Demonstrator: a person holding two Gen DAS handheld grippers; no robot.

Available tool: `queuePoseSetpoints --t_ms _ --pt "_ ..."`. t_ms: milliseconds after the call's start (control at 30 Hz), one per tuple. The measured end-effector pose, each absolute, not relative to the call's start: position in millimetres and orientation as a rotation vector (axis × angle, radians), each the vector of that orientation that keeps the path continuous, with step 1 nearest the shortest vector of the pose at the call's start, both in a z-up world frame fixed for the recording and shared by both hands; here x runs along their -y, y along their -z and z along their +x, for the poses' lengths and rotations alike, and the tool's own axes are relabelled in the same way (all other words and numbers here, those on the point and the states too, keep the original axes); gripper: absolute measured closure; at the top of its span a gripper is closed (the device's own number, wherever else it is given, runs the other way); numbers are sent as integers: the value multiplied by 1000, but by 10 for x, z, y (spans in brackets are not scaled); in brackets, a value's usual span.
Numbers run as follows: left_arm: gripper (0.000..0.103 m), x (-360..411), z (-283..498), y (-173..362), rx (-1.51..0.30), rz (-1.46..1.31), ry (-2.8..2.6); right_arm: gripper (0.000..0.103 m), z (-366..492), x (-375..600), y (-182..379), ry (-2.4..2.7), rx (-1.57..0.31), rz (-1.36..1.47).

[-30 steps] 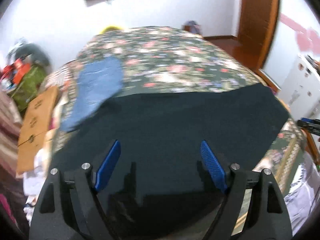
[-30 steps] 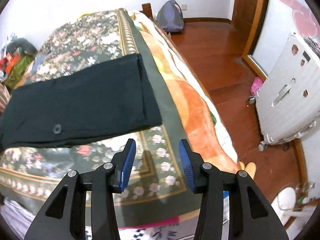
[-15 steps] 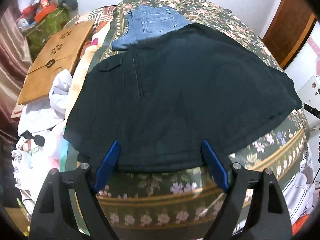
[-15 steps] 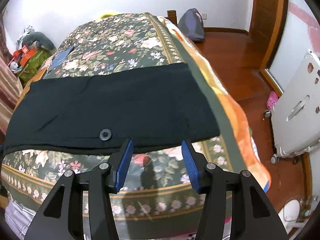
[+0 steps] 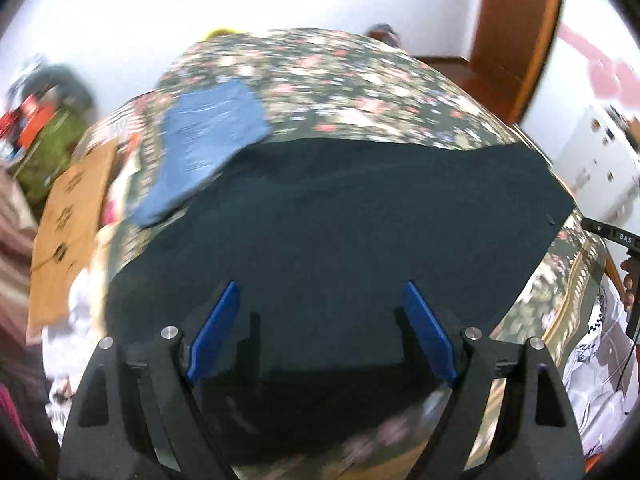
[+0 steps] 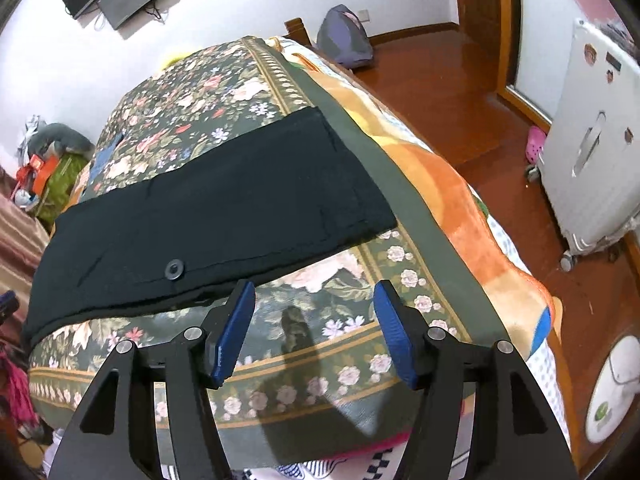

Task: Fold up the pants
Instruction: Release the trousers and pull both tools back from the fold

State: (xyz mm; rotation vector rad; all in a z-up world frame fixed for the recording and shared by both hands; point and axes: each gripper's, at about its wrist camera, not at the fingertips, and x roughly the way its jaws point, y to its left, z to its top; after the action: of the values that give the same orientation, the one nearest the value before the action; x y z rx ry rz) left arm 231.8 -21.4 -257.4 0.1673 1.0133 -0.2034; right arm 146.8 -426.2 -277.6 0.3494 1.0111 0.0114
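Black pants [image 5: 340, 232] lie flat across a floral bedspread [image 5: 320, 80], waistband button [image 6: 174, 268] toward the near edge. My left gripper [image 5: 320, 312] hovers over the middle of the pants, its blue fingers [image 5: 216, 332] wide open with only cloth beneath them. My right gripper [image 6: 314, 320] hangs just short of the pants [image 6: 208, 208] near their front hem, above the bedspread [image 6: 320, 320]. Its jaws are opening and nothing is between them.
Folded blue jeans [image 5: 208, 148] lie at the far left of the bed. A cardboard piece [image 5: 68, 224] and clutter sit left of it. Right of the bed are wooden floor [image 6: 460, 92], a white suitcase [image 6: 592, 168] and a grey bag [image 6: 344, 40].
The left view swung out over the bed's near edge and came back over the pants. The right gripper's jaws have spread wider and it drifted left along the front hem.
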Motion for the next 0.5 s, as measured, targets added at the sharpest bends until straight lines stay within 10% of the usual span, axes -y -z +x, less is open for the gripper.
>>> queuePoseSetpoints --t_ms 500 --pt "10 1211 2861 3078 -1122 202 256 44 1784 4450 3060 -2 -936 474"
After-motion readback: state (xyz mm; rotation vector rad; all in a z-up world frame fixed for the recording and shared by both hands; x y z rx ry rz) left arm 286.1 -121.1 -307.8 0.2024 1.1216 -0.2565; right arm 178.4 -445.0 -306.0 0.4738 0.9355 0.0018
